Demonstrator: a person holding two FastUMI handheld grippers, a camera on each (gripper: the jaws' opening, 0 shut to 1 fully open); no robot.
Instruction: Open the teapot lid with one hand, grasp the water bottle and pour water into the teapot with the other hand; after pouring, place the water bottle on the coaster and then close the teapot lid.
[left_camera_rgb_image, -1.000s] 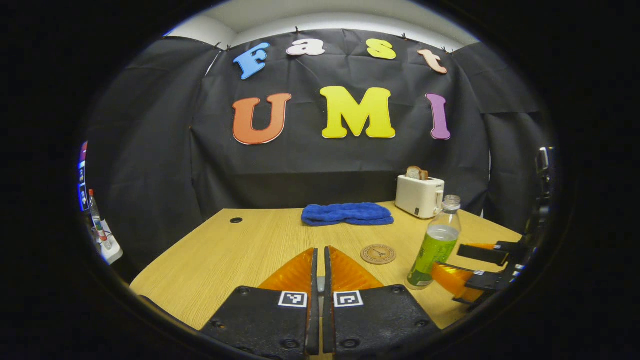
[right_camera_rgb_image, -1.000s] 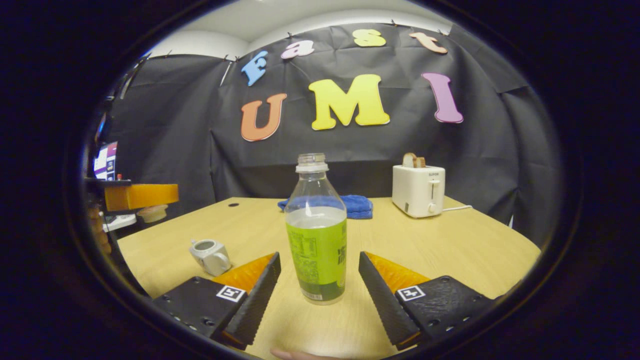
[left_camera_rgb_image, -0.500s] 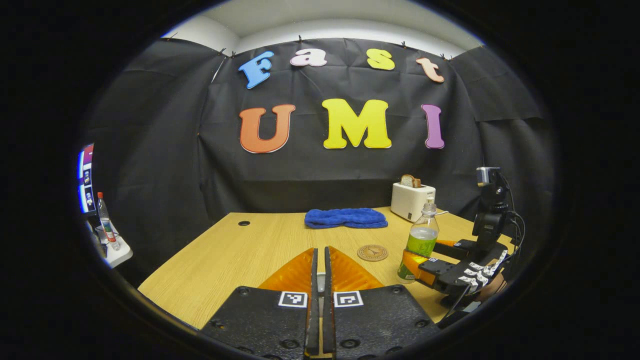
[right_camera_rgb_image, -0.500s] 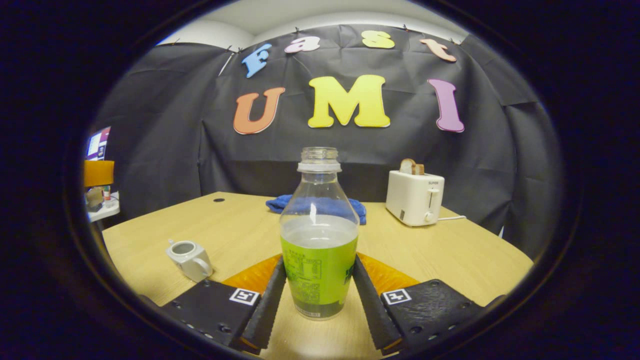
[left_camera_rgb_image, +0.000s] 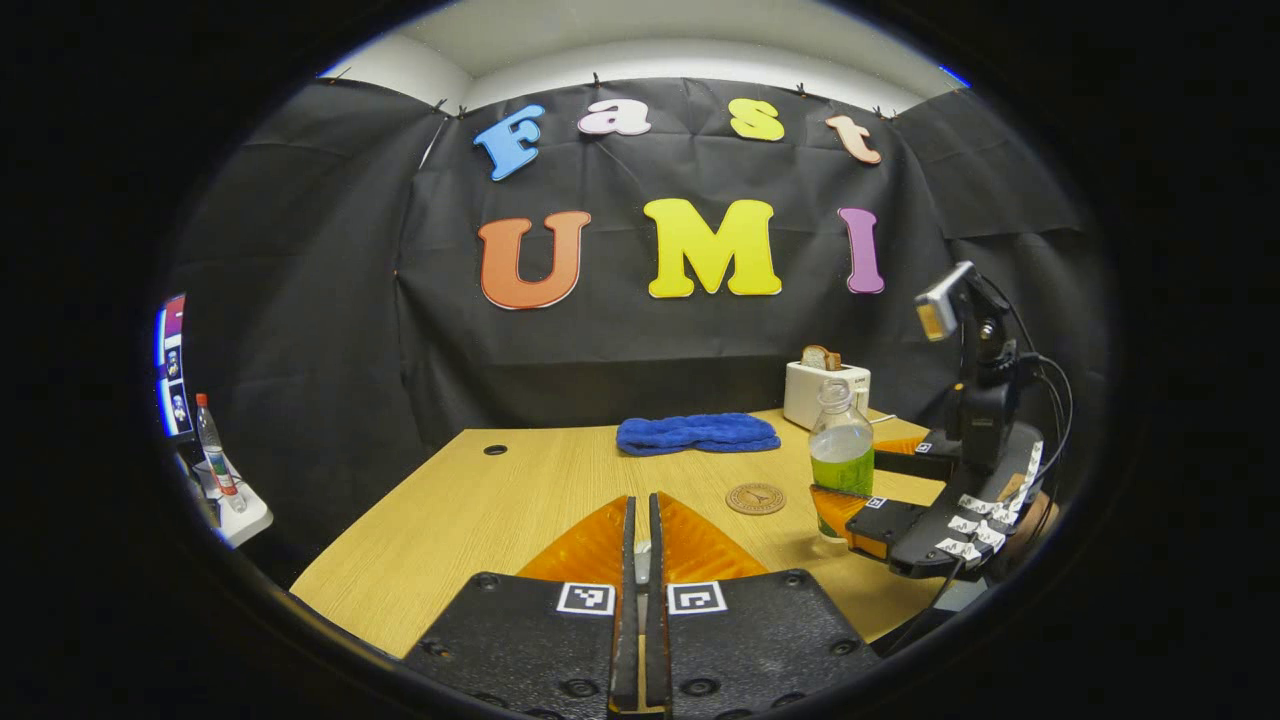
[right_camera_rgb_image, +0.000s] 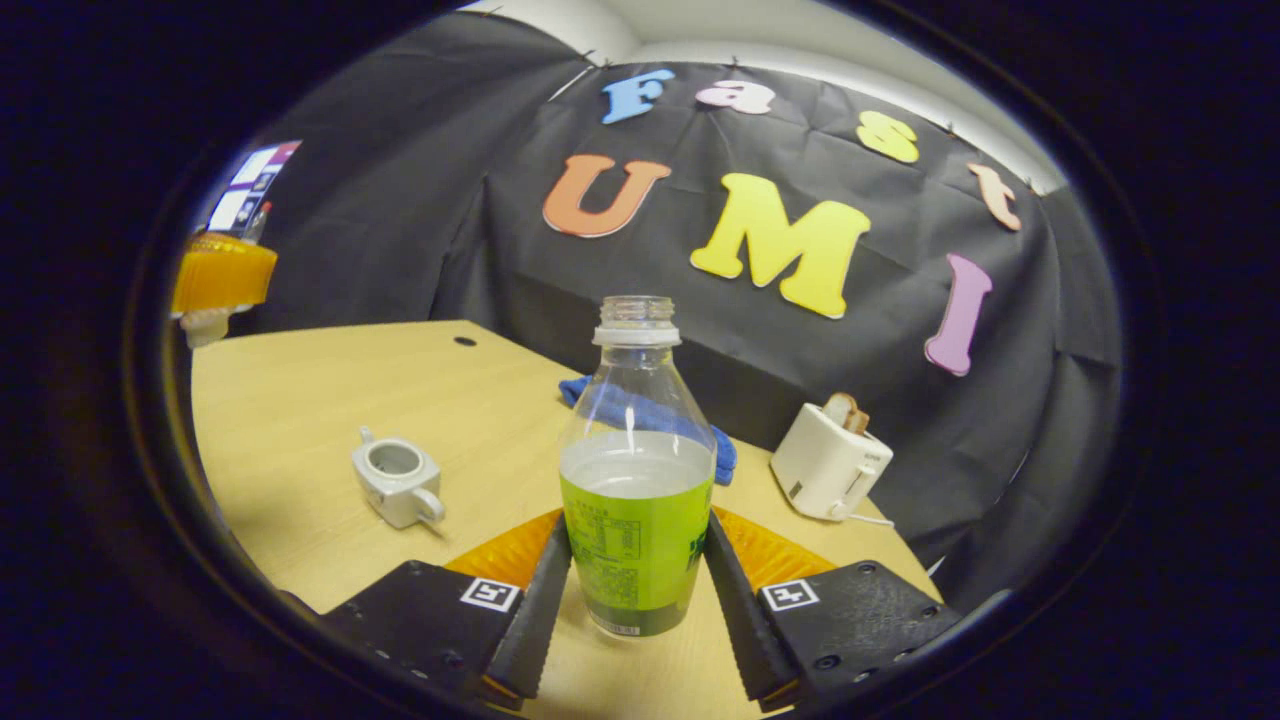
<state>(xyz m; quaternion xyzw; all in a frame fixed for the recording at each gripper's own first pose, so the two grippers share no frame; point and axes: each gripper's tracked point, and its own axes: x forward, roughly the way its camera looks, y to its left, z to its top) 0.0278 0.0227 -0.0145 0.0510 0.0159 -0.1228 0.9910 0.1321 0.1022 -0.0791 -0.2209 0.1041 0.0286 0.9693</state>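
Note:
A clear, uncapped water bottle with a green label is held upright between the fingers of my right gripper, which is shut on its lower half. The white teapot stands on the table to the bottle's left, its top open. My left gripper is shut; in the right gripper view it hangs high at the far left with the whitish teapot lid under its fingers. The round wooden coaster lies just left of the bottle and the right gripper.
A blue towel lies at the back of the wooden table. Right of it stands a white toaster with a slice of bread in it. A small hole marks the table's back left. A side shelf holds a bottle.
My right gripper went from open around the bottle to shut on it, then rose and tipped its view leftward. My left gripper stayed shut and drew back a little.

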